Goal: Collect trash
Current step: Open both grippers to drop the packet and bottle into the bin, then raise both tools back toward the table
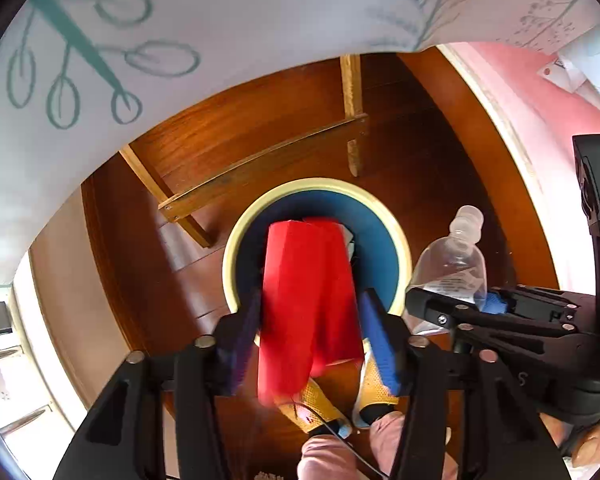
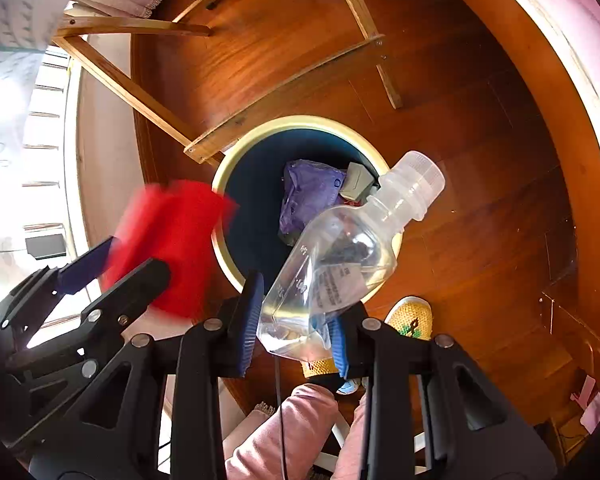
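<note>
Bin (image 1: 236,240) at 12 o'clock under left gripper (image 1: 308,344), pinching red wrapper (image 1: 308,300) lengthwise; right gripper (image 2: 296,320) pinching bottle (image 2: 348,252), neck toward 1 o'clock over rim.

Little can be read. The clear plastic bottle (image 2: 342,256) at the centre of the right wrist view carries a white label with dark print too small to read, and raised graduation marks along its side — one looks like "100". A single letter "S" (image 1: 523,379) stands on the black gripper body at lower right of the left wrist view.
</note>
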